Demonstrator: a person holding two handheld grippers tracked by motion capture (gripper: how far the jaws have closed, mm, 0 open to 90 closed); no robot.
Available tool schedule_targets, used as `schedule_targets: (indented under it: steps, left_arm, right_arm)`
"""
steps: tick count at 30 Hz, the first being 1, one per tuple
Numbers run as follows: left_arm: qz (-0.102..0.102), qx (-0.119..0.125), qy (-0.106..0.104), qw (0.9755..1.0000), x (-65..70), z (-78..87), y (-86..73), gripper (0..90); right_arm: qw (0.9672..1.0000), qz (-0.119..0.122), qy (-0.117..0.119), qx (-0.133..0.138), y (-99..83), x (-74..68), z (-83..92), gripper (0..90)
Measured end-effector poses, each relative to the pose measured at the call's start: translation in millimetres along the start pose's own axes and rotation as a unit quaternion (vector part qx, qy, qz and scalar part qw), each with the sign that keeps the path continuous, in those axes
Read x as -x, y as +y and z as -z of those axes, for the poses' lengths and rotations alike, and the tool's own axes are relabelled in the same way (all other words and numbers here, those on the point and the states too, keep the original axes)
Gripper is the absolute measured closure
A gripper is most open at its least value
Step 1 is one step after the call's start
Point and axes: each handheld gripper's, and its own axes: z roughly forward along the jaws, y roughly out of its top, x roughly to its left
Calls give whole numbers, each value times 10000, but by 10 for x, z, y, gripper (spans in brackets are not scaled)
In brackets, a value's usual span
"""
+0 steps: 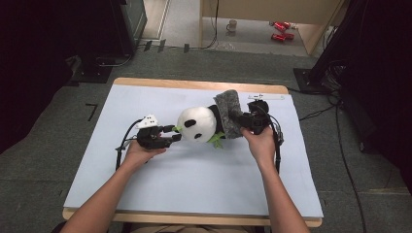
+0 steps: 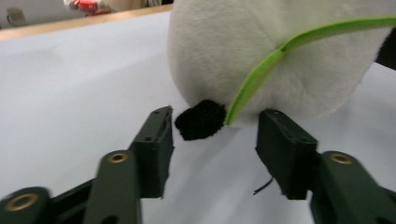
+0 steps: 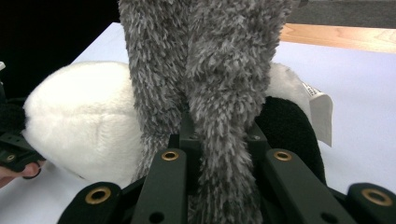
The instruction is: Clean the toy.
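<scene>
At the centre of the high view, on the white-covered table (image 1: 194, 194), my plush panda (image 1: 197, 124) lies with a grey fuzzy cloth (image 1: 227, 112) draped over its body at the right. My right tool (image 1: 241, 118) is clamped shut on that cloth. My left tool (image 1: 174, 133) stands open at the panda's head, its jaws either side of a black ear (image 2: 201, 119) and a green strap (image 2: 261, 70) without pressing.

We see a plush panda (image 1: 197, 124) of soft white and black pile, a shaggy grey fleece cloth (image 3: 205, 70) draped over its body, matt pale sheeting on the table (image 1: 194, 179) beneath, bare wood edging.
</scene>
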Motion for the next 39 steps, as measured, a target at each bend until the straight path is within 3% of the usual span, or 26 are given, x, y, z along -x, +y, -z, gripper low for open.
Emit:
schedule_targets:
  steps: [5,10,12,15,17,19,21,23,25,28,39]
  left_arm:
    - [-106,256,-154,9995,-28,-40,18,543]
    - [-28,71,-115,9999,-75,-58,-5,488]
    - [-48,164,-174,9997,-73,-51,5,489]
    - [-112,132,-363,9992,-73,-60,35,563]
    - [57,-44,-551,9985,-105,-93,73,620]
    - [-90,-82,-472,9988,-81,-92,92,719]
    - [-66,-84,-501,9987,-51,-94,100,839]
    - [83,-75,-598,9981,-38,-91,108,871]
    - [103,-5,-667,9977,-18,-65,130,877]
    - [91,169,-688,9974,28,-12,179,880]
    - [-121,199,-728,9971,224,-15,269,882]
  right_arm:
    - [10000,-87,-11,20,-8,63,25,771]
    - [9999,-114,7,6,-19,96,43,772]
    - [9999,-127,10,7,-23,100,46,771]
    - [9999,-124,5,17,-30,102,45,771]
    - [9999,-128,18,6,-31,101,48,772]
    - [9999,-113,22,14,-34,96,48,772]
    - [9999,-105,10,31,-32,89,54,775]
    - [9998,-168,29,63,-22,88,85,779]
    - [9996,-235,74,130,-1,82,132,782]
    - [9994,-225,146,214,68,12,249,783]
    - [9975,149,617,304,224,-490,467,783]
